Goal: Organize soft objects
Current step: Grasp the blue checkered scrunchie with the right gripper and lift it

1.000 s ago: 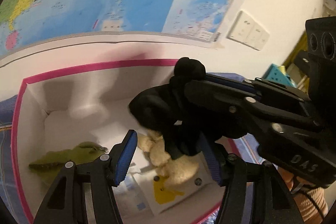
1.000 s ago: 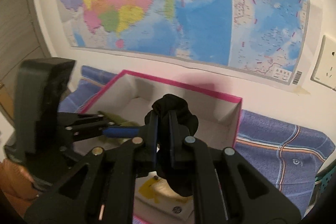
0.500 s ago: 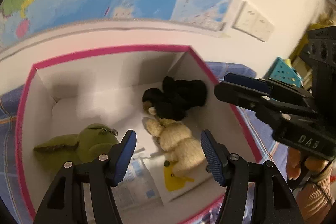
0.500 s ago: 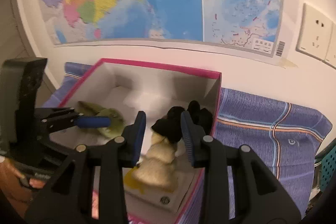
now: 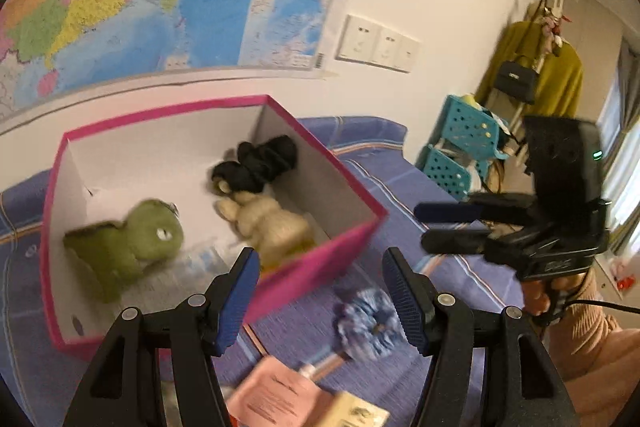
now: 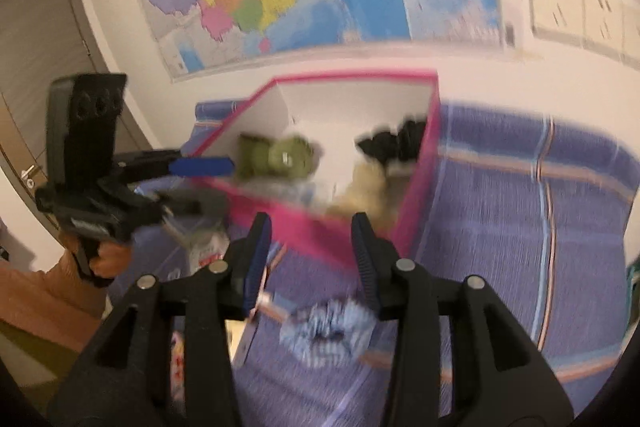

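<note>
A pink-rimmed box [image 5: 352,231] [image 6: 320,223] sits on a purple cloth. Inside it lie a green plush [image 5: 124,243] [image 6: 276,159], a beige plush [image 5: 272,223] [image 6: 360,187] and a black soft toy [image 5: 256,163] [image 6: 392,143]. A blue scrunchie [image 5: 368,319] [image 6: 328,327] lies on the cloth in front of the box. My left gripper [image 5: 316,291] is open and empty, above the box's near corner. My right gripper [image 6: 312,251] is open and empty, above the scrunchie; it also shows in the left wrist view [image 5: 452,227].
A pink booklet [image 5: 276,399] and a small tube [image 5: 320,367] lie on the cloth [image 6: 520,227] near the scrunchie. A map hangs on the wall behind. Teal crates [image 5: 464,151] and a coat rack [image 5: 536,67] stand to the right. The left gripper shows in the right wrist view [image 6: 200,183].
My right gripper opened and let the black soft toy drop into the box. Both grippers have pulled back from the box, bringing the scrunchie and booklet into view.
</note>
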`<state>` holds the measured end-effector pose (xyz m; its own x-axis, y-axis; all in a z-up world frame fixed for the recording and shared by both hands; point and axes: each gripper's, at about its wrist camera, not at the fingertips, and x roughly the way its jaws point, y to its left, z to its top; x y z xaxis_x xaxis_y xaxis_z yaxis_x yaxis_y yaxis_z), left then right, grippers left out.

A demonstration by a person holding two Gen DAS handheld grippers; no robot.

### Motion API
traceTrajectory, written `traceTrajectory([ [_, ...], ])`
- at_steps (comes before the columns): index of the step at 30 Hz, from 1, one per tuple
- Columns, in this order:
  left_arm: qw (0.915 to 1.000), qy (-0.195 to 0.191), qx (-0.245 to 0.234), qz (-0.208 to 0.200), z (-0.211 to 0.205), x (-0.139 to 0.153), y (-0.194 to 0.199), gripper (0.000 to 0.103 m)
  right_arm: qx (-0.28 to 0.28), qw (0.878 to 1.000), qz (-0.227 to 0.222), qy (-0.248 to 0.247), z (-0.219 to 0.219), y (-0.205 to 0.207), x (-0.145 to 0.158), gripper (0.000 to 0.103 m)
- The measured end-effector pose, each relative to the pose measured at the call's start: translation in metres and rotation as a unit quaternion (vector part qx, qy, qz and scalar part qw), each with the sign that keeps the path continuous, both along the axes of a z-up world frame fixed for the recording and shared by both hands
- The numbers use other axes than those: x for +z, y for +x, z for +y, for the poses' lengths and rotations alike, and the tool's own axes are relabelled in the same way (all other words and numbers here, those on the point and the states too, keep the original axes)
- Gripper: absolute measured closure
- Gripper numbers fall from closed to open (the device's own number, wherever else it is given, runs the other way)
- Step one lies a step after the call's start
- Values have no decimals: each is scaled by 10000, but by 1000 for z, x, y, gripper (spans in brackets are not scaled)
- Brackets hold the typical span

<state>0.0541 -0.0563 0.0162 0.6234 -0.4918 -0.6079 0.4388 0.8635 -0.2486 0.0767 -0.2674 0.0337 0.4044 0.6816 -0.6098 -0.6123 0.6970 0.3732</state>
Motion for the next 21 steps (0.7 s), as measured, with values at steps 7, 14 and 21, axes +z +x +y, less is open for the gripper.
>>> traceTrajectory([
  [7, 9991, -64, -235, 341, -13, -28, -19, 38, -285, 9953, 838, -399, -4, -10, -61, 54],
  [14, 9959, 49, -251, 866, -26, -62, -20, 38, -550, 9899, 1180, -566, 1, -3, -94, 43],
  [21, 9921, 60, -274, 1220, -33, -84, -12, 38, -495, 9888, 1283, -578, 11, 5, -106, 44],
])
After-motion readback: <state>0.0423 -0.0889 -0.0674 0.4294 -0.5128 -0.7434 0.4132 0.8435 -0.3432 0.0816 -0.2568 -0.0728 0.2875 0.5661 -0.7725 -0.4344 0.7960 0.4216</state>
